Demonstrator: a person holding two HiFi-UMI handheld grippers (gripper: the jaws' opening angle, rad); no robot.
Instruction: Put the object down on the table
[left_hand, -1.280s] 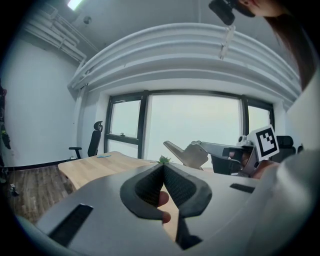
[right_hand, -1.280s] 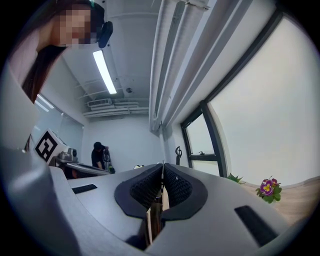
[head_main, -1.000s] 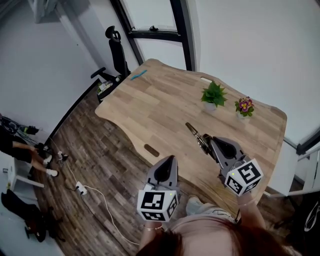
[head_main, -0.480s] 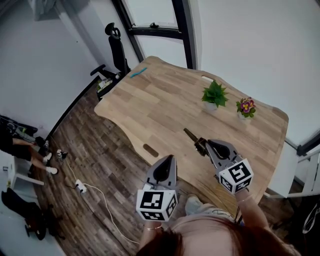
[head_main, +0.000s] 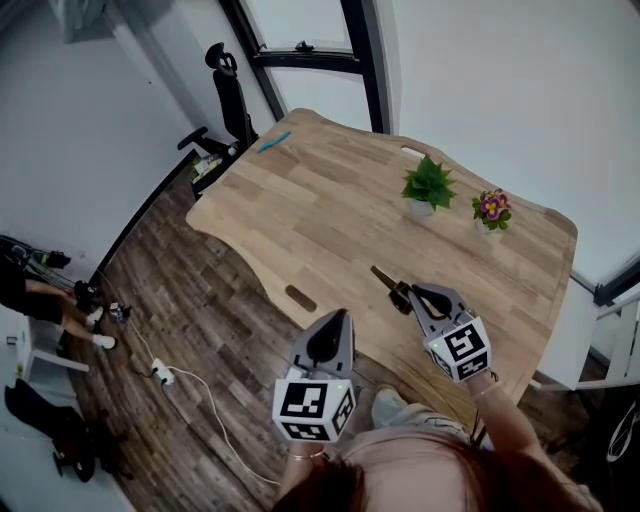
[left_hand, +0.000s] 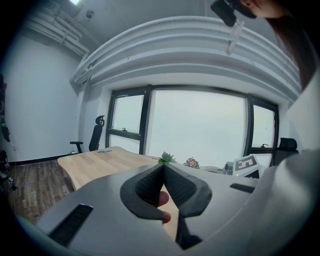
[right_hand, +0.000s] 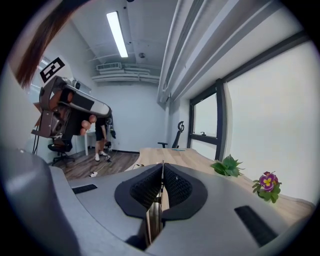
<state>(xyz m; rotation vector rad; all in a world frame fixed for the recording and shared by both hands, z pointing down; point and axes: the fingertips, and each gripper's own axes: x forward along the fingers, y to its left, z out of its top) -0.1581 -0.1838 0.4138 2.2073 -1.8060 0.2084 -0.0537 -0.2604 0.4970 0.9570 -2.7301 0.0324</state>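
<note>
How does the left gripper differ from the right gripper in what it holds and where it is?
The left gripper has its jaws together with nothing between them. The right gripper has its jaws shut on a slim dark object. In the head view, the right gripper reaches over the wooden table, while the left gripper is held further back, about at the table's near edge. Both have shut jaws.

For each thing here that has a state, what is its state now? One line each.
Left tool: shut, empty.
Right tool: shut on the thin metal object.
Thin metal object: gripped, over the table, not yet released.
Green plant: upright on the table.
Flowering plant: upright, in bloom.
</note>
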